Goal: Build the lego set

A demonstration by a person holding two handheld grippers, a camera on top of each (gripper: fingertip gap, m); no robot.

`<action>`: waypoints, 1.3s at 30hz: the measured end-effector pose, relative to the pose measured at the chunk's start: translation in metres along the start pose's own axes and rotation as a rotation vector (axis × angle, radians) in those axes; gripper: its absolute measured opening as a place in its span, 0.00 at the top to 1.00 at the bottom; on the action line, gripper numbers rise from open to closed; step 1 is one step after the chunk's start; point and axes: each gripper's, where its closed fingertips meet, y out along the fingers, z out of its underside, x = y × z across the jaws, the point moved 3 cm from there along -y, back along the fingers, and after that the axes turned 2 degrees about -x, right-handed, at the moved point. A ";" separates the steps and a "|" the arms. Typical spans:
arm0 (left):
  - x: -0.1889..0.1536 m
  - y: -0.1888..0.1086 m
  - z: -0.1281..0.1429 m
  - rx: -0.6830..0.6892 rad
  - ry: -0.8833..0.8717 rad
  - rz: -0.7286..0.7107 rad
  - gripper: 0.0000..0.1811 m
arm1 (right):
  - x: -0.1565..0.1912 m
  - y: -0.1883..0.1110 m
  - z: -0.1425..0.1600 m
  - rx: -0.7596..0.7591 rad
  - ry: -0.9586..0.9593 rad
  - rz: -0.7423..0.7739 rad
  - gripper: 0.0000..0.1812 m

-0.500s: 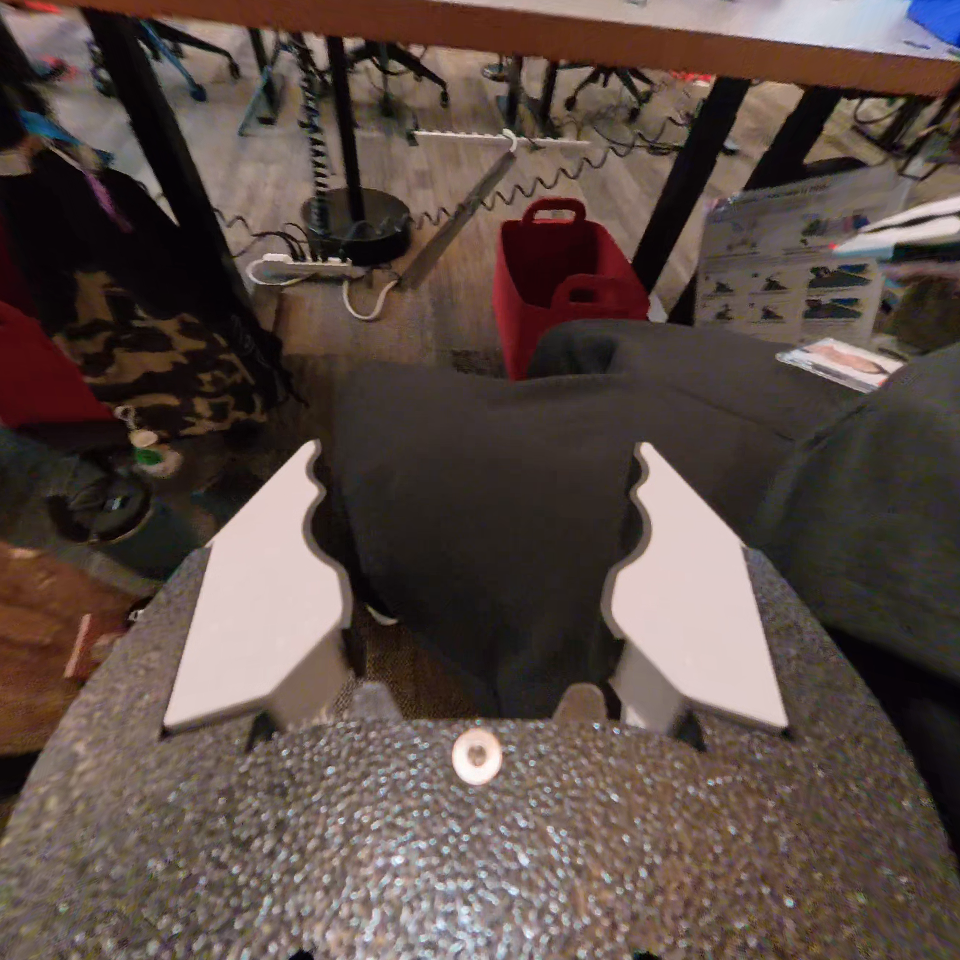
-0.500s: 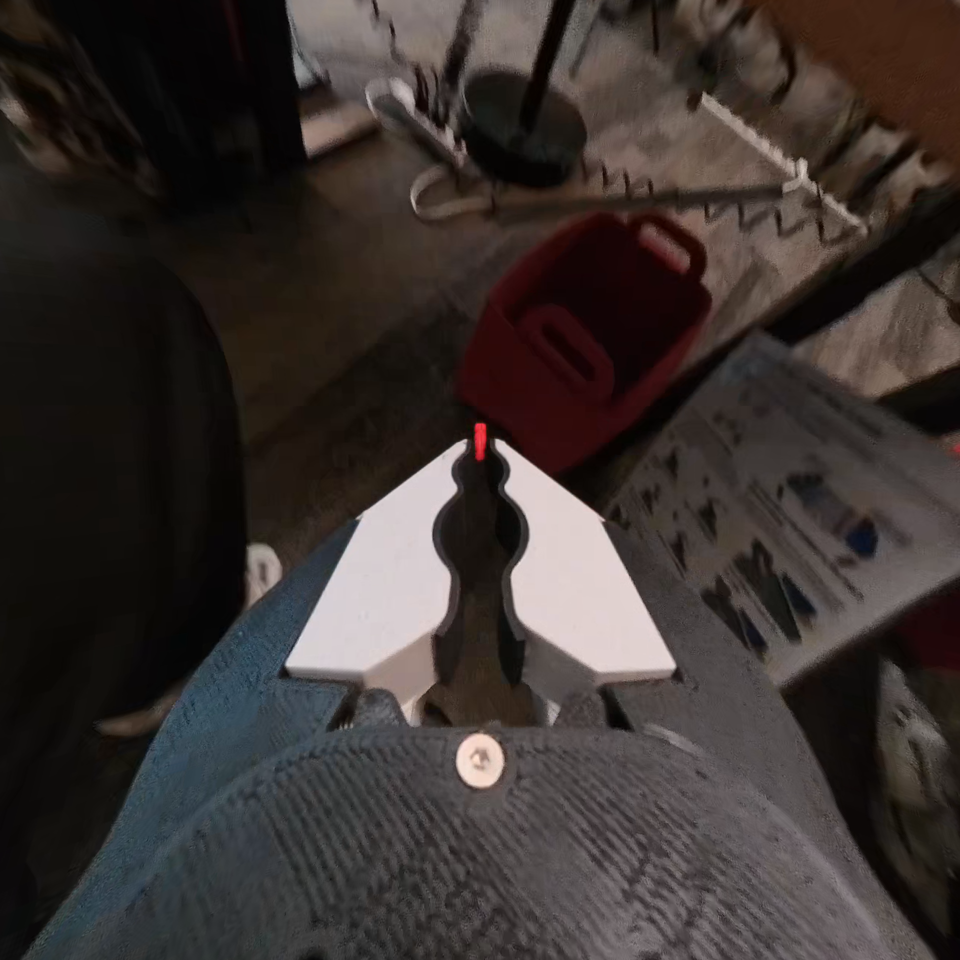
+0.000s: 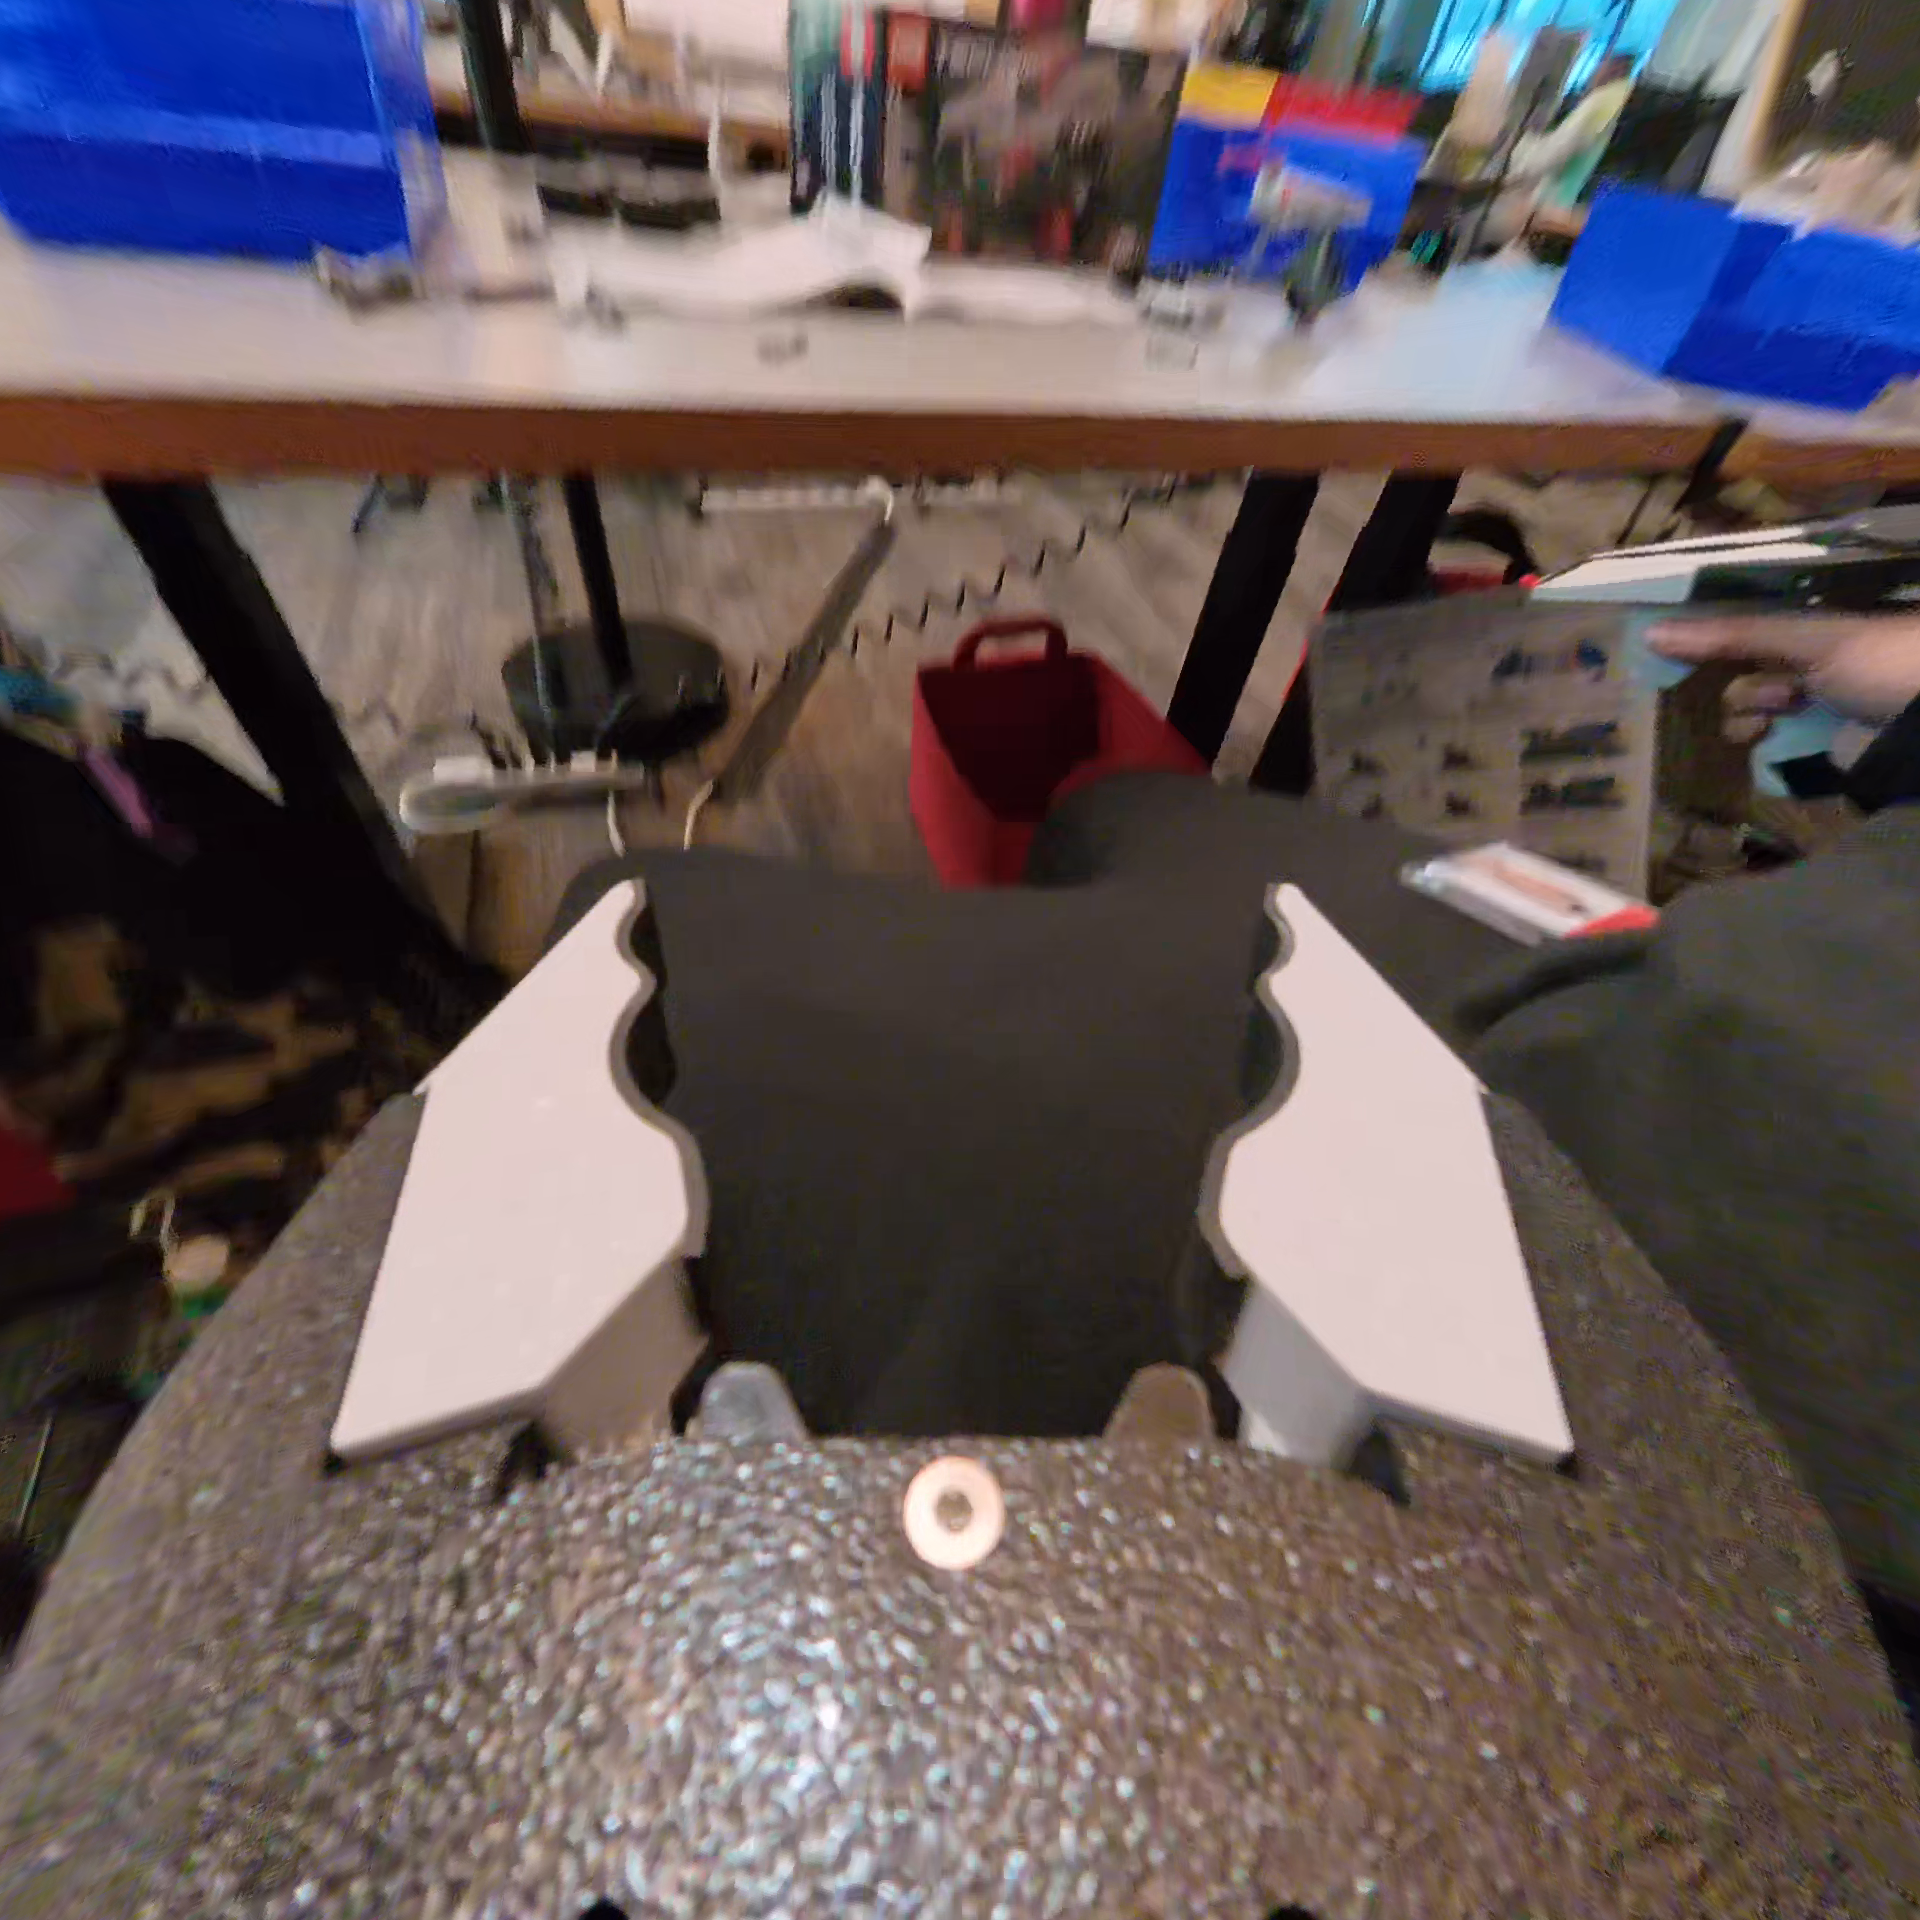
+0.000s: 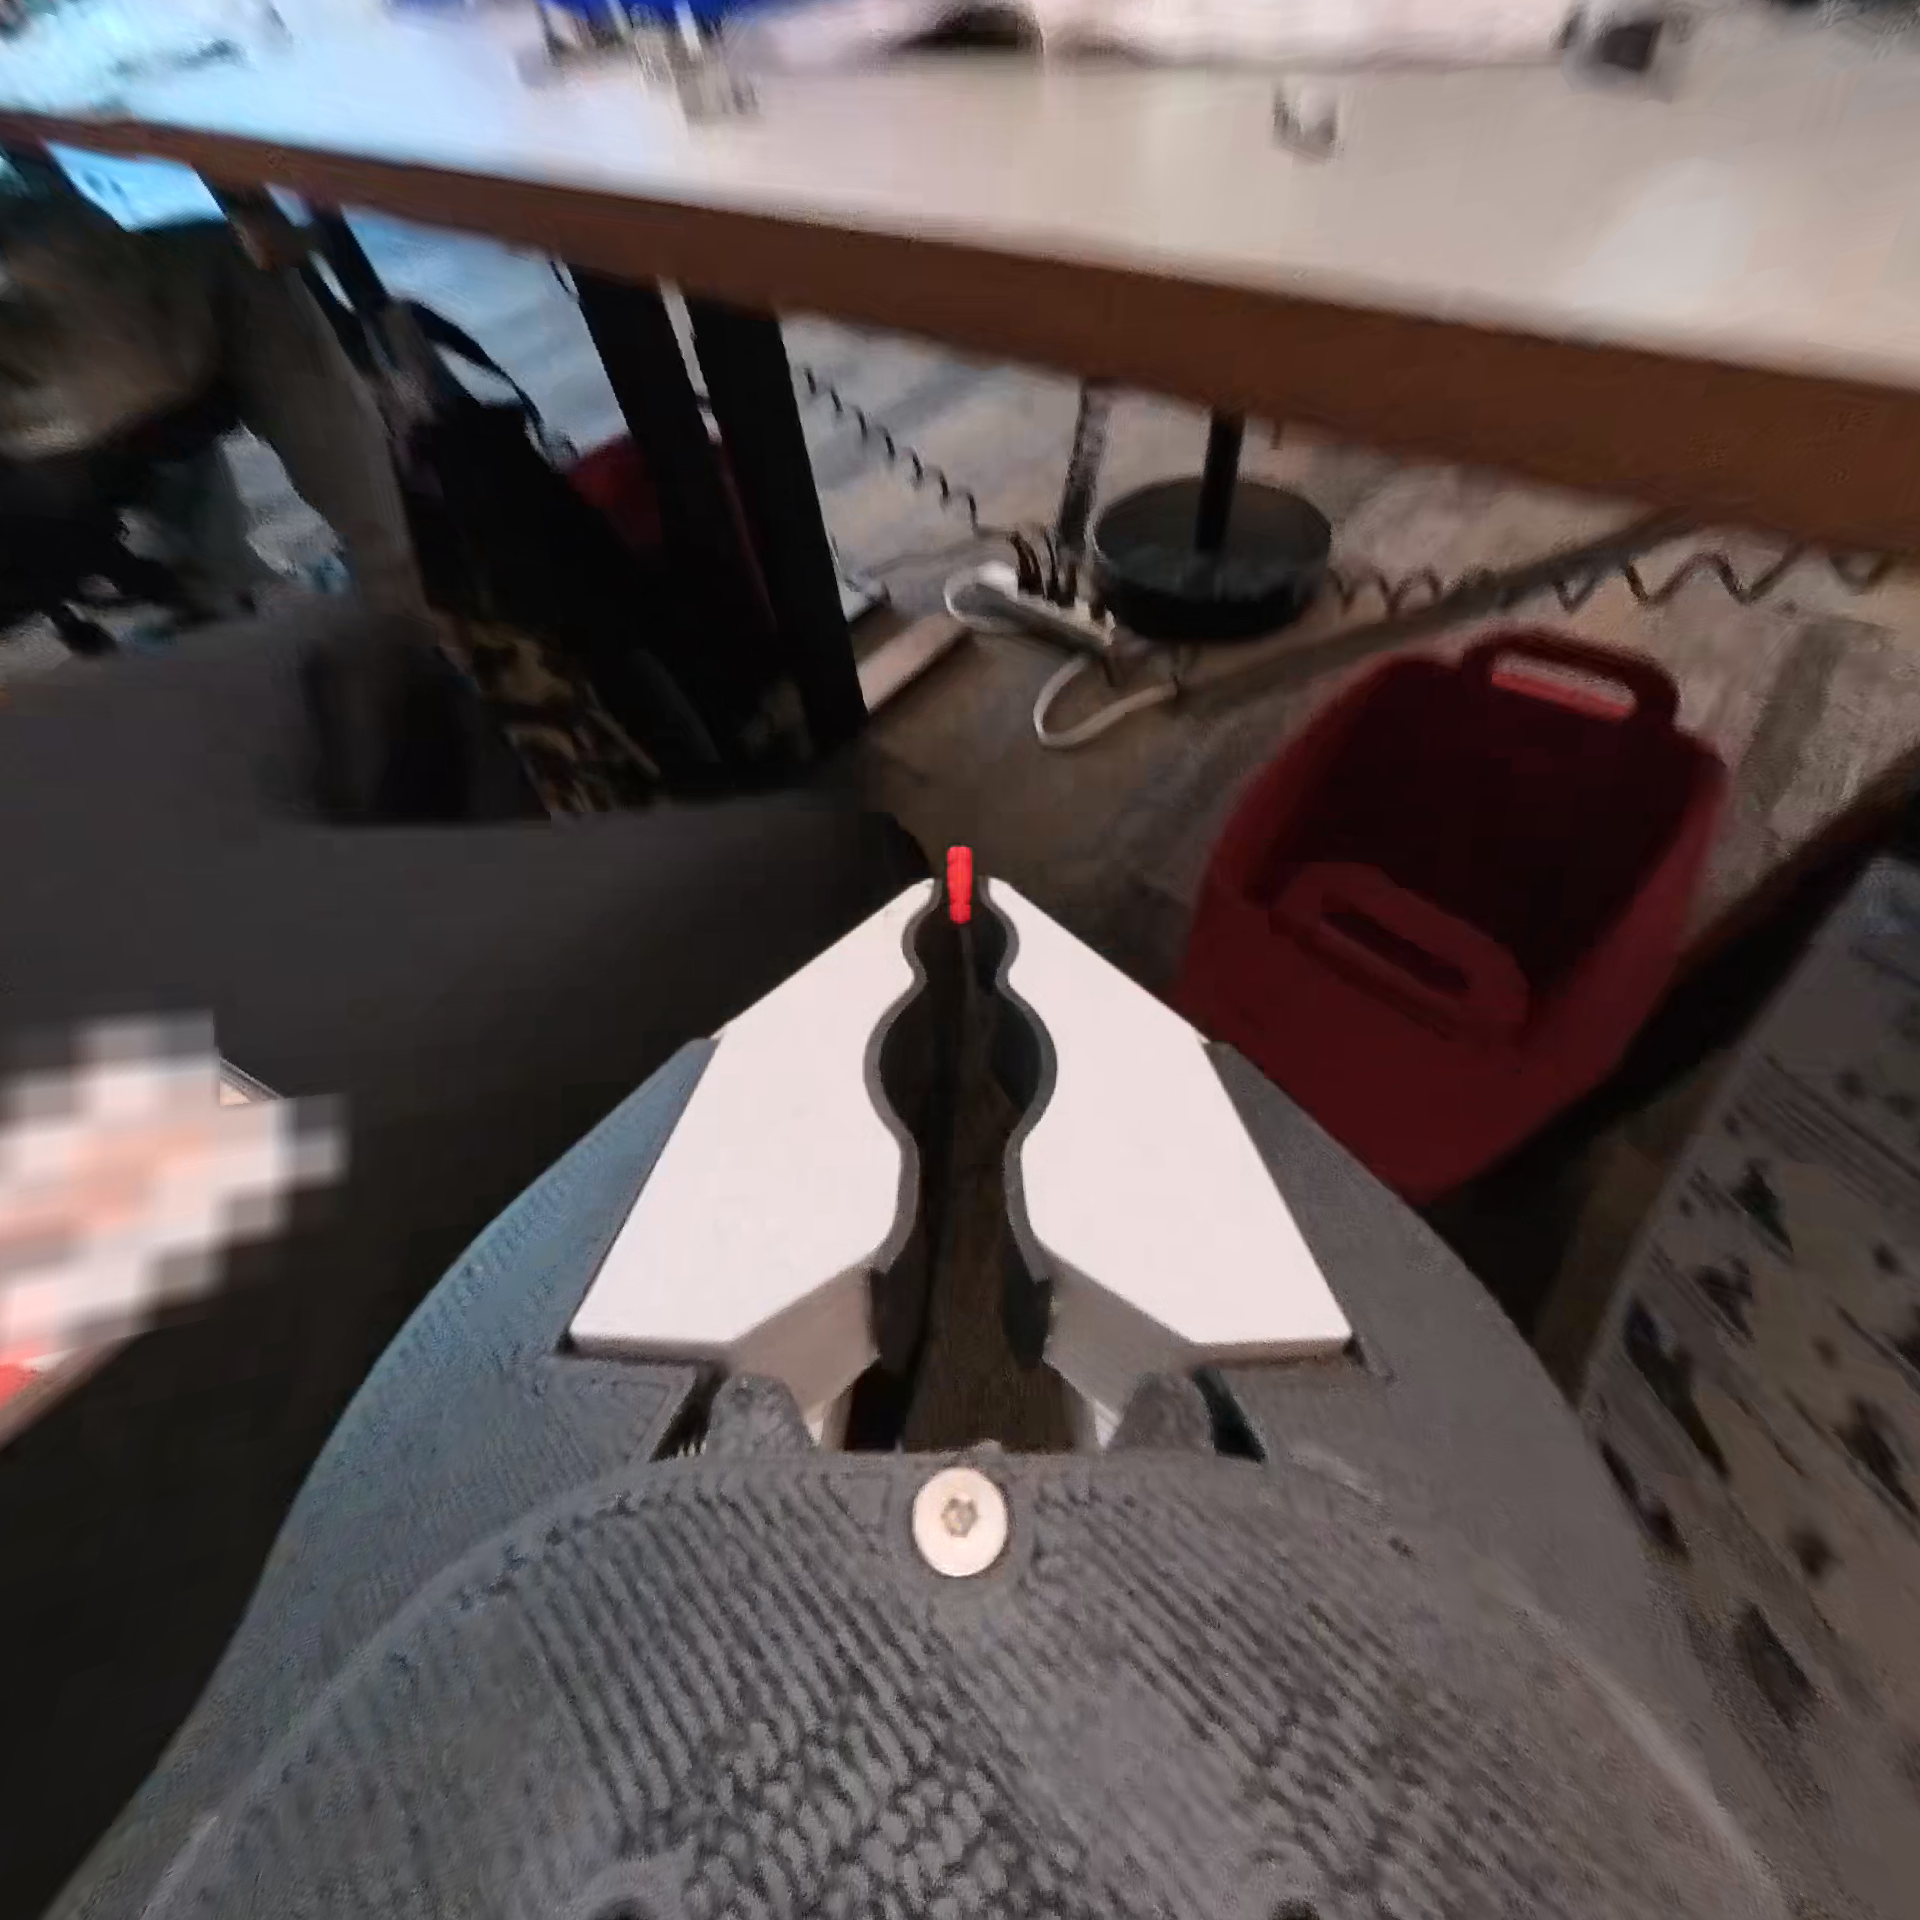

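Note:
My left gripper (image 3: pixel 954 914) is open and empty, held low over a person's dark-clothed lap (image 3: pixel 935 1091) below the table edge. My right gripper (image 4: pixel 958 896) is shut on a small red lego piece (image 4: pixel 958 881) that sticks out past its fingertips. The right gripper also shows at the right edge of the left wrist view (image 3: pixel 1714 577), held by a hand. An instruction sheet (image 3: pixel 1475 727) stands at the right; it also shows in the right wrist view (image 4: pixel 1766 1299). The table top (image 3: pixel 935 353) carries blurred boxes and small parts.
A red bucket (image 3: pixel 1013 743) stands on the floor under the table, also in the right wrist view (image 4: pixel 1455 914). Black table legs (image 3: pixel 1231 613), a round black stand base (image 3: pixel 613 675), a power strip (image 3: pixel 520 784) and coiled cables lie beneath. Blue boxes (image 3: pixel 1745 281) sit on the table. Across from one pair of fingers to the other is roughly 45 cm.
Both grippers have tilted up, so the table edge and top now show. The right gripper still holds the red piece. The left stays open.

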 end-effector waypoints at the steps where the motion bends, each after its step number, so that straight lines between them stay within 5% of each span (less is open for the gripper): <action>1: 0.002 0.011 -0.011 -0.043 0.018 0.021 0.38 | 0.005 0.004 -0.021 -0.044 -0.012 -0.011 0.98; 8: 0.041 0.080 -0.041 -0.124 0.181 0.057 0.34 | 0.001 0.060 -0.063 -0.060 -0.308 0.105 0.98; 12: 0.055 0.104 -0.029 -0.060 0.004 0.082 0.32 | -0.004 0.054 -0.042 -0.061 -0.405 0.107 0.98; 14: 0.047 0.113 -0.031 -0.064 -0.001 0.137 0.33 | -0.009 0.040 -0.047 -0.169 -0.276 0.106 0.98; 20: 0.040 0.130 -0.002 0.058 -0.031 0.100 0.32 | -0.004 0.027 0.002 -0.043 -0.313 0.074 0.98; 26: 0.069 0.115 -0.064 -0.302 0.060 -0.034 0.40 | 0.000 0.035 -0.041 -0.102 -0.448 0.157 0.98; 30: 0.112 0.177 -0.130 -0.373 0.100 -0.052 0.43 | -0.034 0.080 -0.141 -0.223 -0.486 0.245 0.98; 34: 0.168 0.279 -0.204 -0.425 0.323 -0.126 0.44 | -0.099 0.143 -0.232 -0.333 -0.600 0.458 0.99; 37: 0.222 0.360 -0.222 -0.363 0.308 -0.189 0.42 | -0.167 0.192 -0.246 -0.265 -0.682 0.611 0.99; 39: 0.243 0.394 -0.219 -0.335 0.370 -0.206 0.50 | -0.193 0.214 -0.234 -0.207 -0.710 0.638 0.99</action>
